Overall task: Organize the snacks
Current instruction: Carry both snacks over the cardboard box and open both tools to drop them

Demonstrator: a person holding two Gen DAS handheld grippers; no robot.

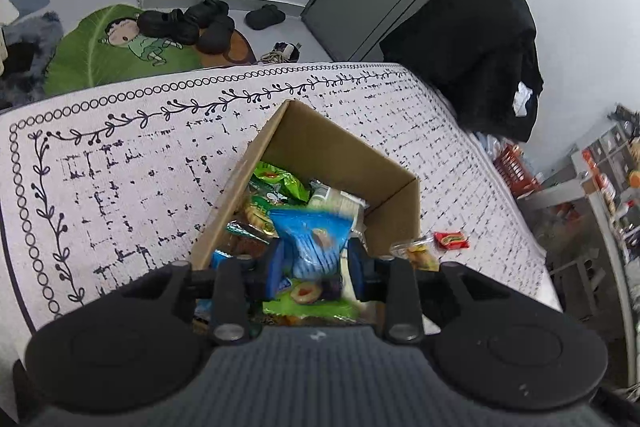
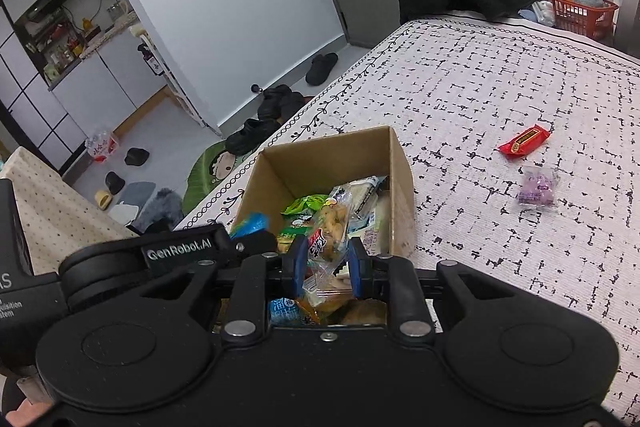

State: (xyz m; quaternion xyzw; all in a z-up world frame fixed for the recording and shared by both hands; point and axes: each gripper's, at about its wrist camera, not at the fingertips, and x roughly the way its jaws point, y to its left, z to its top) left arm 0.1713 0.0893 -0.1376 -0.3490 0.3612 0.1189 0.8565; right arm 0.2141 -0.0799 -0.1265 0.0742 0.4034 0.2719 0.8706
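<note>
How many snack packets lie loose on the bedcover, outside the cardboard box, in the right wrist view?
2: a red packet lies further from the cardboard box, a pale purple packet nearer the camera. Others may lie outside this view.

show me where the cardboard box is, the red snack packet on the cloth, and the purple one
cardboard box (image 2: 320,163): right wrist view, inner back wall.
red snack packet (image 2: 524,141): right wrist view, middle of the wrapper.
purple snack packet (image 2: 538,187): right wrist view, middle of the wrapper.
</note>
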